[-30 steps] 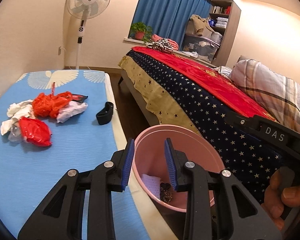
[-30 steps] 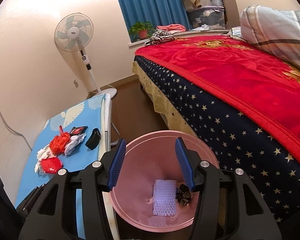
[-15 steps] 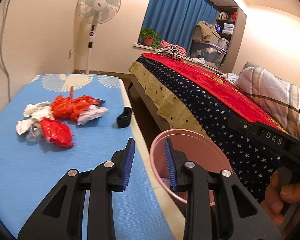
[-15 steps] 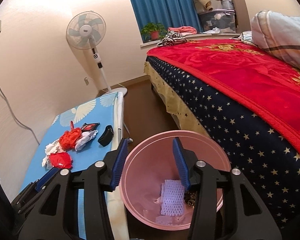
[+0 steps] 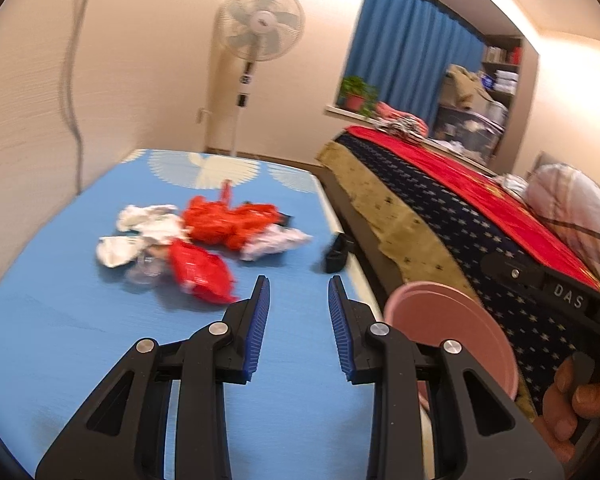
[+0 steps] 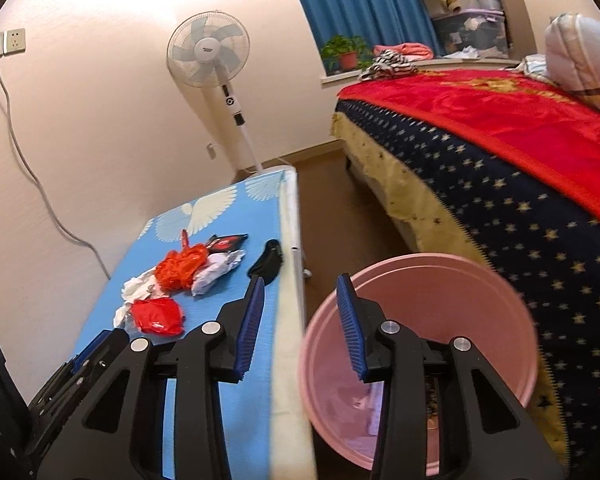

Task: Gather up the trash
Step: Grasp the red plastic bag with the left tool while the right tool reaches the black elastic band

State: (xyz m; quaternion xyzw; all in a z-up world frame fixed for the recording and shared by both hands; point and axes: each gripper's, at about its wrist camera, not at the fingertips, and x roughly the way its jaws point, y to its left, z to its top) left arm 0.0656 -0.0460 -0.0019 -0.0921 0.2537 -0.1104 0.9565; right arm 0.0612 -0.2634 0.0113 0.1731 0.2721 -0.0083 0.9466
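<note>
Currently | left tool (image 5: 299, 294) open, empty; right tool (image 6: 300, 294) open, empty, jaws just closing | crumpled red plastic wrapper (image 5: 202, 276) at ten o'clock on blue-covered desk (image 5: 60, 332) | risk: slippery wrapper squirts out, misses round pink plastic bin (image 6: 480, 280)

Left gripper (image 5: 298, 292) over a blue table, trash heap ahead

The gripper fills the lower centre of the frame, its blue-padded jaws apart with nothing between them, above the blue tabletop (image 5: 60, 328). In the middle left lies a blurred heap: crumpled red plastic (image 5: 230, 224), a red wrapper (image 5: 202, 272) nearest the jaws, white crumpled paper (image 5: 140, 228) and a clear plastic piece (image 5: 146, 270). A small black object (image 5: 335, 254) sits near the table's right edge. At lower right is the rim of a pink bin (image 5: 452, 320), and beside it a hand (image 5: 576, 404) grips another black tool. A standing fan (image 5: 260, 24) stands at upper centre; the bed (image 5: 460, 208) runs along the right.
</note>
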